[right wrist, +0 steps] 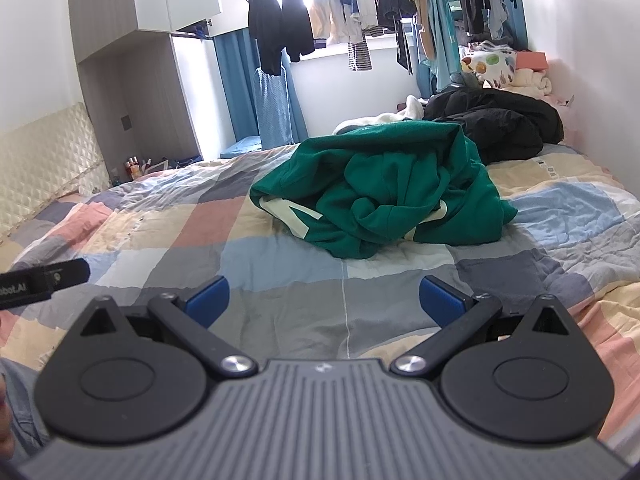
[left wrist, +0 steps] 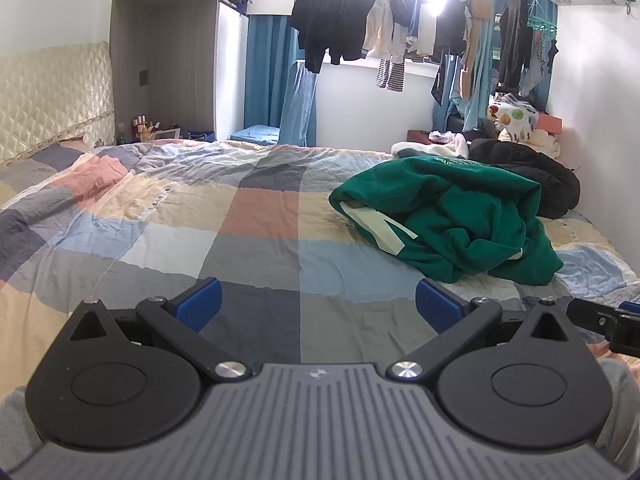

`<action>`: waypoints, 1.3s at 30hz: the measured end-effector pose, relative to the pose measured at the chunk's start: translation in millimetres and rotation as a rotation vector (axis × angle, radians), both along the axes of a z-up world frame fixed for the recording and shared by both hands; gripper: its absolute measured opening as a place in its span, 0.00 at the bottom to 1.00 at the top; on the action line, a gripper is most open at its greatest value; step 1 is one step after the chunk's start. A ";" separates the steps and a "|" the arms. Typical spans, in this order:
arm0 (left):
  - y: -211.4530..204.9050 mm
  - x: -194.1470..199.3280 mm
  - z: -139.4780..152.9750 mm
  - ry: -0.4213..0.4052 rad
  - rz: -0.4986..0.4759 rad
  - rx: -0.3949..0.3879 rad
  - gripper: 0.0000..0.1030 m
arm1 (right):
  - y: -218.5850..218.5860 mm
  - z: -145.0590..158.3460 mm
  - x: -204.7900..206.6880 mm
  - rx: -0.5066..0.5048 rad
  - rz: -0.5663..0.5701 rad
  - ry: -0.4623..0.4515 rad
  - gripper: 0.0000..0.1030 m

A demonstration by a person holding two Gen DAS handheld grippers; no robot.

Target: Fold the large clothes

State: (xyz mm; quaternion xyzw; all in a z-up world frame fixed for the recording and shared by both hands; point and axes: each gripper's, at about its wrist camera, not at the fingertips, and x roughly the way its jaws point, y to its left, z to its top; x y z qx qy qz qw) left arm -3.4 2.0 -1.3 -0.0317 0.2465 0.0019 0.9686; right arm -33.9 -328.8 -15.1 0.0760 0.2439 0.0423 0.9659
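Centrally placed: green garment (right wrist: 384,196), crumpled in a heap on a bed, unfolded.

Pale stripes show along its left fold; the heap hides how its sleeves lie. It rests on a checked quilt (right wrist: 248,248) of blue, grey, pink and cream squares, with a black jacket (right wrist: 500,120) bunched just behind it and white fabric (left wrist: 436,146) beside that. Quilted cream headboard (left wrist: 52,92) at left, blue curtains (left wrist: 264,72) and a rail of hanging clothes (left wrist: 400,28) against a glaring window, whose detail is washed out. Left hand-held gripper (left wrist: 318,306) and right hand-held gripper (right wrist: 324,302) hover low over the quilt's near edge, side by side, both with blue pads spread wide and holding nothing, well short of the garment. Grey sleeve edges (left wrist: 620,400) are cut off behind them.
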 end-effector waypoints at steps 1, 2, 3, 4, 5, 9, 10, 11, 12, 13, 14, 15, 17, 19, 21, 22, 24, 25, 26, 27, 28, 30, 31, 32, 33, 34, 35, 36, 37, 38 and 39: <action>-0.9 0.5 -1.2 0.003 0.000 0.001 1.00 | 0.0 0.2 0.8 0.004 0.002 0.002 1.00; -0.8 1.7 -1.5 0.005 0.001 0.001 1.00 | -0.3 0.3 1.7 0.007 0.003 0.003 1.00; -0.7 3.1 -2.3 0.008 0.001 0.000 1.00 | 0.0 1.2 3.5 0.008 0.004 0.006 1.00; -0.6 5.4 -2.5 0.012 0.002 0.000 1.00 | 0.3 1.1 5.4 0.008 0.002 0.009 1.00; 0.3 8.1 -3.8 0.016 0.003 0.000 1.00 | 0.1 1.1 7.8 0.008 0.001 0.013 1.00; -0.4 22.1 -6.6 0.037 0.001 -0.002 1.00 | -2.2 1.7 19.6 0.019 -0.003 0.027 1.00; -0.9 26.1 -7.2 0.042 0.000 -0.003 1.00 | -2.5 1.5 22.8 0.019 -0.005 0.031 1.00; -1.3 30.5 -7.7 0.045 0.000 -0.003 1.00 | -3.1 1.3 26.3 0.018 -0.008 0.034 1.00; -1.9 35.6 -8.0 0.047 0.002 -0.003 1.00 | -3.7 1.1 30.5 0.017 -0.009 0.037 1.00; -2.8 41.6 -8.3 0.051 0.003 -0.004 1.00 | -4.3 0.7 34.6 0.019 -0.009 0.040 1.00; -3.8 47.2 -9.3 0.056 0.003 -0.006 1.00 | -5.1 0.3 39.3 0.022 -0.007 0.044 1.00; -4.6 53.5 -10.4 0.061 0.003 -0.007 1.00 | -5.8 -0.3 43.8 0.022 -0.007 0.048 1.00; -7.8 66.1 -12.6 0.072 0.003 -0.009 1.00 | -6.7 -1.0 53.3 0.021 -0.007 0.055 1.00; -10.6 80.7 -14.9 0.085 0.000 -0.014 1.00 | -7.6 -1.7 64.0 0.019 -0.008 0.066 1.00; -12.9 96.2 -17.5 0.097 -0.004 -0.018 1.00 | -8.9 -1.9 75.3 0.020 -0.008 0.077 1.00; -14.6 103.5 -18.6 0.103 -0.005 -0.020 1.00 | -9.8 -2.1 81.3 0.018 -0.009 0.082 1.00; -17.5 119.9 -21.2 0.113 -0.009 -0.026 1.00 | -11.7 -2.5 92.6 0.015 -0.011 0.090 1.00; -19.0 129.0 -23.1 0.117 -0.011 -0.028 1.00 | -12.2 -2.4 99.1 0.011 -0.010 0.093 1.00; -21.0 137.6 -25.6 0.122 -0.013 -0.028 1.00 | -11.9 -2.5 105.1 -0.001 -0.005 0.092 1.00; -23.6 147.0 -28.7 0.128 -0.015 -0.024 1.00 | -11.8 -3.2 111.0 -0.010 -0.004 0.092 1.00; -26.4 156.5 -32.2 0.135 -0.018 -0.021 1.00 | -13.1 -4.4 117.0 -0.009 -0.005 0.095 1.00; -31.6 177.6 -39.7 0.151 -0.033 -0.027 1.00 | -18.7 -8.1 129.9 0.017 -0.006 0.106 1.00; -33.9 187.0 -43.2 0.158 -0.038 -0.032 1.00 | -21.6 -10.2 136.2 0.028 -0.008 0.110 1.00; -37.3 196.7 -46.6 0.160 -0.045 -0.033 1.00 | -24.9 -12.1 143.1 0.035 -0.015 0.114 1.00; -40.6 205.3 -49.1 0.150 -0.053 -0.026 1.00 | -28.0 -13.5 149.1 0.039 -0.022 0.116 1.00; -44.1 213.0 -50.9 0.137 -0.057 -0.017 1.00 | -31.2 -14.6 154.9 0.044 -0.028 0.117 0.98; -48.0 221.8 -52.6 0.134 -0.063 -0.019 1.00 | -35.2 -15.6 160.8 0.053 -0.028 0.115 0.96; -50.9 232.1 -55.1 0.138 -0.075 -0.041 1.00 | -39.4 -16.6 166.2 0.063 -0.029 0.115 0.95; -51.7 242.3 -57.6 0.147 -0.088 -0.071 1.00 | -43.2 -17.6 172.5 0.070 -0.033 0.117 0.95; -53.4 253.3 -60.9 0.160 -0.097 -0.102 1.00 | -47.0 -19.2 179.1 0.072 -0.040 0.119 0.95; -55.6 264.2 -64.5 0.167 -0.103 -0.126 1.00 | -49.9 -20.6 185.3 0.072 -0.045 0.120 0.95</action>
